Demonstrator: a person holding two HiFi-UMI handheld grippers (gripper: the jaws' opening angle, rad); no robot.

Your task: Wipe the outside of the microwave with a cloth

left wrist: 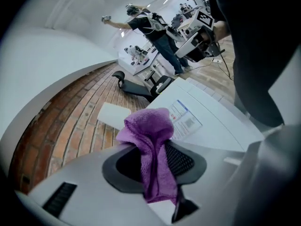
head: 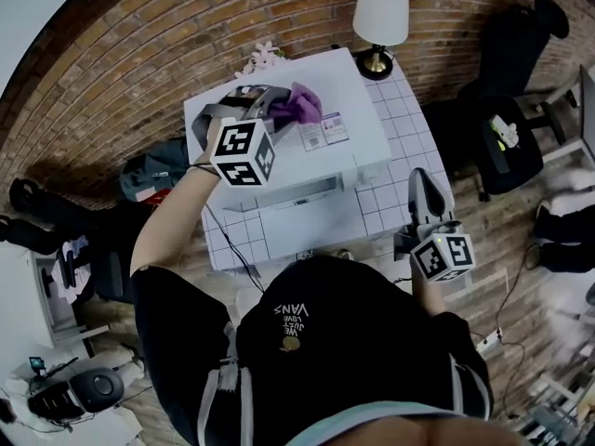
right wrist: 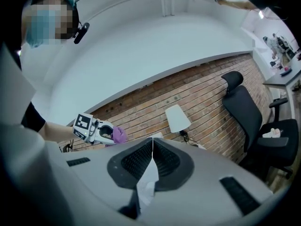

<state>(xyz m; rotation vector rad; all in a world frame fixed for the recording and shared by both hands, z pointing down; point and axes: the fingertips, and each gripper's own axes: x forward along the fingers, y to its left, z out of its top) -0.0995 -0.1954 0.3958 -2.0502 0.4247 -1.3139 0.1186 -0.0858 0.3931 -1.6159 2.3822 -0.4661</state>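
Currently our left gripper (head: pixel 282 106) clamps the cloth (head: pixel 307 105) above the far edge of the microwave (head: pixel 316 170); a lamp (head: pixel 381 9) occupies the far corner of the table (head: pixel 406 130). Our right gripper (head: pixel 421 179), jaws together, hovers at its right edge.

Head cam steep down; L cam close over microwave (left wrist: pixel 214 114); R farther, shares lamp (right wrist: pixel 178 118).

The person wears a black short-sleeved T-shirt (head: pixel 353 351) with white lettering (head: pixel 290 316); the grey left tool (head: pixel 279 110) and right tool (head: pixel 420 177) each carry a black-and-white marker cube (head: pixel 244 152).
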